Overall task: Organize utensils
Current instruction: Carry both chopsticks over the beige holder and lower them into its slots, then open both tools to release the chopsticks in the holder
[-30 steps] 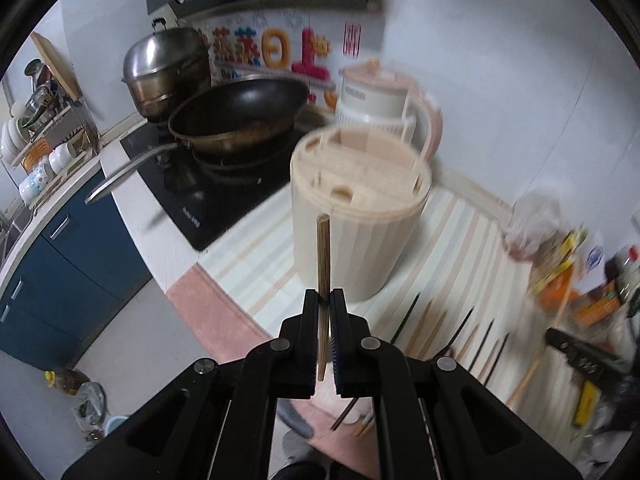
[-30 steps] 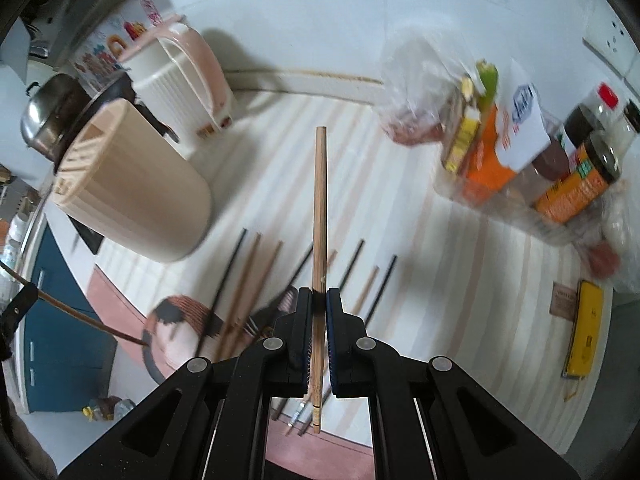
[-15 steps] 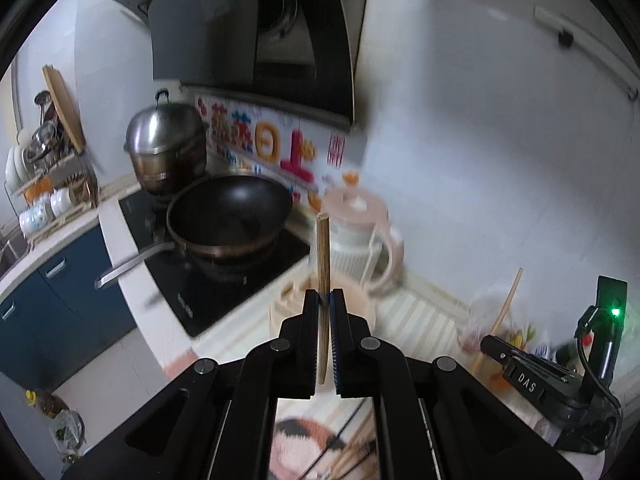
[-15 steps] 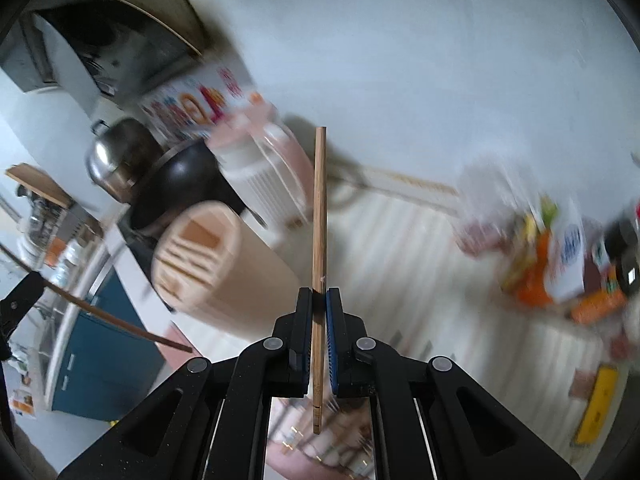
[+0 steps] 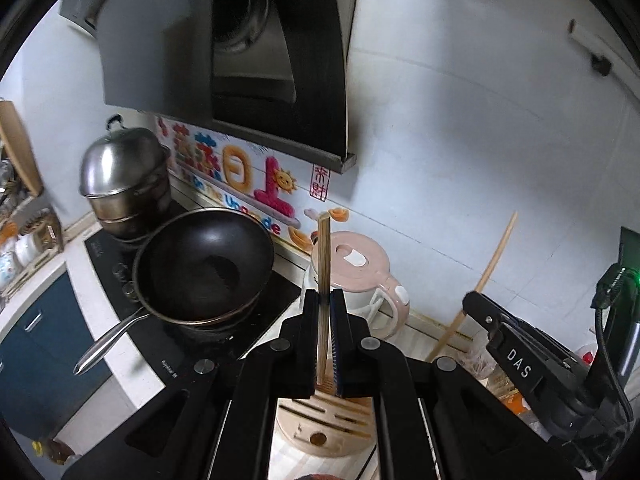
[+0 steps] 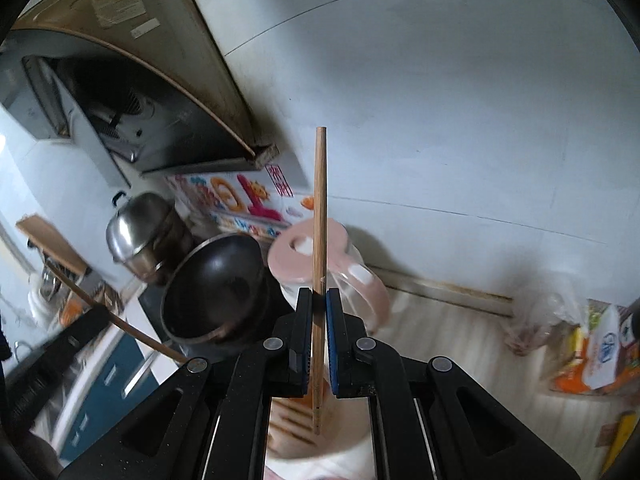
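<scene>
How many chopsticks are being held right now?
2. One chopstick stands upright in the left gripper; the other chopstick is clamped in the right gripper. More may lie on the counter, out of view.

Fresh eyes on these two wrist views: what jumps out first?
Each view is split down the middle by a wooden chopstick: the left gripper is shut on the left chopstick, the right gripper on the right chopstick. Behind, the black wok sits on the stove beside the steel pot, under the range hood. The slotted utensil holder stands below the left gripper.
</scene>
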Available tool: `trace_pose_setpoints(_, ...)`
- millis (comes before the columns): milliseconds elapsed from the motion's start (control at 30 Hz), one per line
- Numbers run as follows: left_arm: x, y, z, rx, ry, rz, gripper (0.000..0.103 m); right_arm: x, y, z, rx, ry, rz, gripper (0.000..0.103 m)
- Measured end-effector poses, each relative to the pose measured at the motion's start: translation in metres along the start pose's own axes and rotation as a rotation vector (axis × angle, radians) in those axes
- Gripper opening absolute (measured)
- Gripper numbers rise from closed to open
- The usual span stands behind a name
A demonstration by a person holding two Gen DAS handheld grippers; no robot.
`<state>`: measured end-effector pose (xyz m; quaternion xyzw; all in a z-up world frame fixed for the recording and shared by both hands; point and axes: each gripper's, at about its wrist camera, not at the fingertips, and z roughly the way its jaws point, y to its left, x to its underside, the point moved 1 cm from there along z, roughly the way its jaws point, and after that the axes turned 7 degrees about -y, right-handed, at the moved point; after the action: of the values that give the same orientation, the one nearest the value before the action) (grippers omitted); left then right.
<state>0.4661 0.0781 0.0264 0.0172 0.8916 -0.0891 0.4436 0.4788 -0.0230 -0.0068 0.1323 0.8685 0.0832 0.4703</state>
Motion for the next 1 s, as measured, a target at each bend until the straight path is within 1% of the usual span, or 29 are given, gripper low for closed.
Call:
trace_pose_setpoints(133,0.004,0.009,0.030,0.040,0.059,0.005,0.003,0.008,0.014,0.031,0.029,0.010,-0.009,0.007)
trace_pose_setpoints(300,0.018,0.016,0.054,0.079,0.127,0.019,0.003,0.028,0.010,0.059,0.056,0.052,0.005,0.007)
trace_pose_setpoints(400,0.029,0.018,0.066,0.097,0.168,0.027,0.003,0.040,0.006,0.068,0.062,0.075,0.009,0.007)
trace_pose_setpoints(767,0.052,0.026,0.087,0.132,0.258,0.022,0.003,0.075,0.003,0.082,0.064,0.157,0.006,0.007)
trace_pose_setpoints(833,0.054,0.027,0.086,0.144,0.267,0.020,0.004,0.078,0.004,0.083,0.054,0.179,-0.004,0.007)
trace_pose_setpoints(867,0.053,0.028,0.083,0.147,0.270,0.011,0.004,0.081,0.005,0.086,0.041,0.206,-0.008,0.007)
trace_pose_setpoints(933,0.051,0.030,0.075,0.145,0.266,-0.006,0.008,0.083,0.006,0.088,0.029,0.234,-0.014,0.007)
trace_pose_setpoints(967,0.048,0.031,0.070,0.145,0.254,-0.010,0.009,0.083,0.005,0.087,0.019,0.247,-0.006,0.010)
trace_pose_setpoints(1000,0.045,0.032,0.064,0.139,0.243,-0.009,0.014,0.083,0.003,0.086,0.007,0.256,0.007,0.021)
